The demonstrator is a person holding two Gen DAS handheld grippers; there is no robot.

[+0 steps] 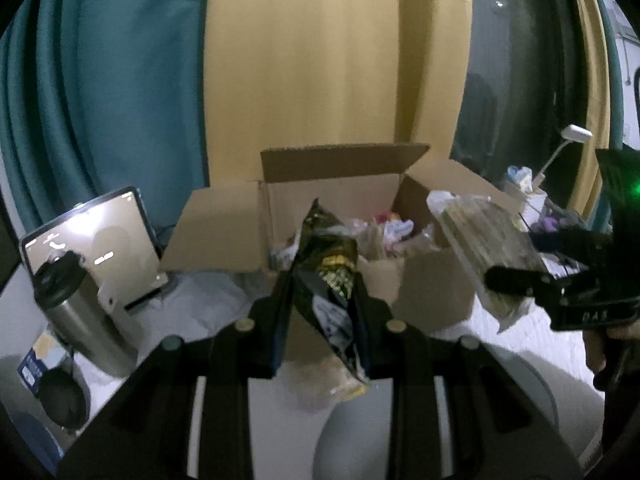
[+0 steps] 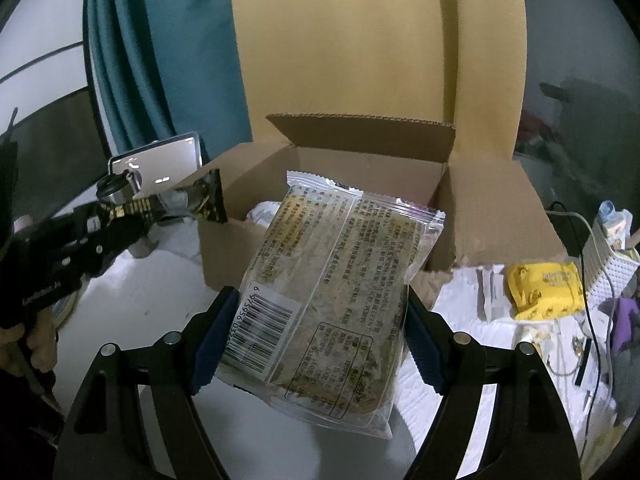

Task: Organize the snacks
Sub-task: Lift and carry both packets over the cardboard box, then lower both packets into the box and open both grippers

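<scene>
the left gripper (image 1: 320, 300) is seen clamped tight on a black snack bag (image 1: 330, 276), the fingers pressed together on its narrow body; the bag stands nearly upright between them, its crimped top pointing toward 12 o'clock and its lower end hanging out at 6 o'clock. in the right wrist view the same gripper (image 2: 120, 220) is found at 9 o'clock, held level and reaching toward 3 o'clock, with a hand (image 2: 28, 344) wrapped on its grip below.

the right gripper (image 2: 316, 332) is held wide, its blue pads (image 2: 212, 340) pressed against both side edges of a clear flat packet (image 2: 332, 300) with a barcode label facing up; the packet is tilted, its top edge leaning toward 1 o'clock. from the left wrist view this gripper (image 1: 516, 280) is seen at 3 o'clock, pointed toward 10 o'clock.

both packets are carried above the table (image 2: 160, 304), just in front of an open cardboard box (image 1: 332, 184) at 12 o'clock, in which more wrapped snacks (image 1: 392, 228) are heaped. a yellow packet (image 2: 544, 288) is lying on the table at 3 o'clock of the box.
</scene>
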